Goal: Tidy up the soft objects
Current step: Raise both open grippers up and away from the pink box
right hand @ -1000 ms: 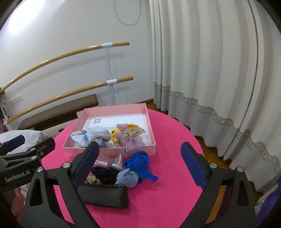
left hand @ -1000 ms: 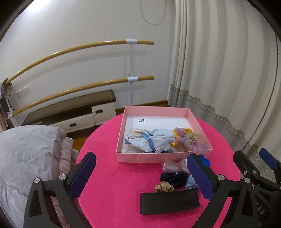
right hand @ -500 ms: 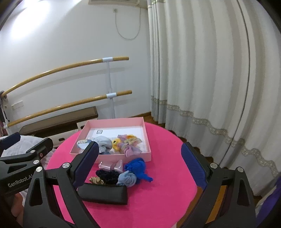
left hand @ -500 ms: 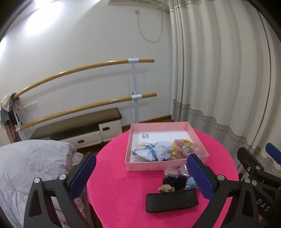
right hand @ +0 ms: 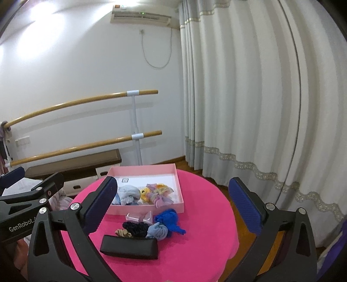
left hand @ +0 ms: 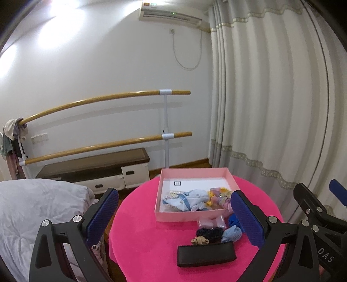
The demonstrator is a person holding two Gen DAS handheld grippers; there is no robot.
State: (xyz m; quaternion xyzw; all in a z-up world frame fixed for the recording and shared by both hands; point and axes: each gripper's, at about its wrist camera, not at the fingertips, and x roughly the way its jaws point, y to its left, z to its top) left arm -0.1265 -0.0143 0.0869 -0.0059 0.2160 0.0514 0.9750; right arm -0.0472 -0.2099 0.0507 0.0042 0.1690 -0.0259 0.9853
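Even, bright indoor light; glare on the wall (left hand: 65,65) at upper left; strong fisheye bending, dark corners, sharp focus.

On the table (right hand: 201,249), loose scrunchies (right hand: 156,227) lie between box (right hand: 180,208) (behind) and case (right hand: 129,247).

Wall AC unit (left hand: 171,15) is sitting high on the white wall, cord (left hand: 186,56) hanging below it. Double wooden ballet barre (left hand: 104,99) is running along the wall on a white post (left hand: 166,134), clothes (left hand: 12,138) draping over its left end. Low bench (left hand: 95,164) with white drawers is standing under it. Pleated curtains (right hand: 249,97) are covering the right side. Grey quilt (left hand: 36,208) is lying bottom left.
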